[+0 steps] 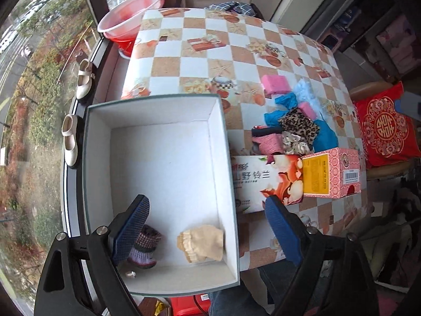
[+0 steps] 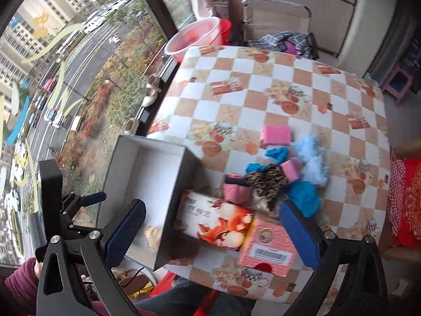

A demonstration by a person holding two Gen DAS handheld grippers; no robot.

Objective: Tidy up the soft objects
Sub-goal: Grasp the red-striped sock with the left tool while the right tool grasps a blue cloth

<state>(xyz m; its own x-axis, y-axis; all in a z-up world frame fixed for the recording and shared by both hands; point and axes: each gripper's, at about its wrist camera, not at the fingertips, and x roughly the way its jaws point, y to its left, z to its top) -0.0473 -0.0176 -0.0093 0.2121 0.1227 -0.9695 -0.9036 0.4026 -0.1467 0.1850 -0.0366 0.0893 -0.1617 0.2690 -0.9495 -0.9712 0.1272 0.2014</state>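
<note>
White card lines the open box (image 1: 168, 163) at the table's left edge, and two soft things already lie at its near end: a purple knitted bootie (image 1: 144, 250), partly hidden behind a gripper finger, and a beige sock (image 1: 202, 242) just beside it. The left gripper (image 1: 208, 226) hangs above that end, jaws wide and empty. To the right of the box lie a long printed carton (image 1: 265, 181) and a pink carton (image 1: 331, 171). Beyond them sits the unsorted pile (image 2: 279, 176): pink sponges, blue fluff, leopard cloth and blue fabric, heaped together. The right gripper (image 2: 213, 229) is spread wide too, empty, above the cartons; this view is blurred, so I cannot tell the pile's smaller pieces apart. The step in hand looks like the turn between drops. Next, one gripper must reach over the cartons, pinch a single piece off the heap and carry it to the box.
</note>
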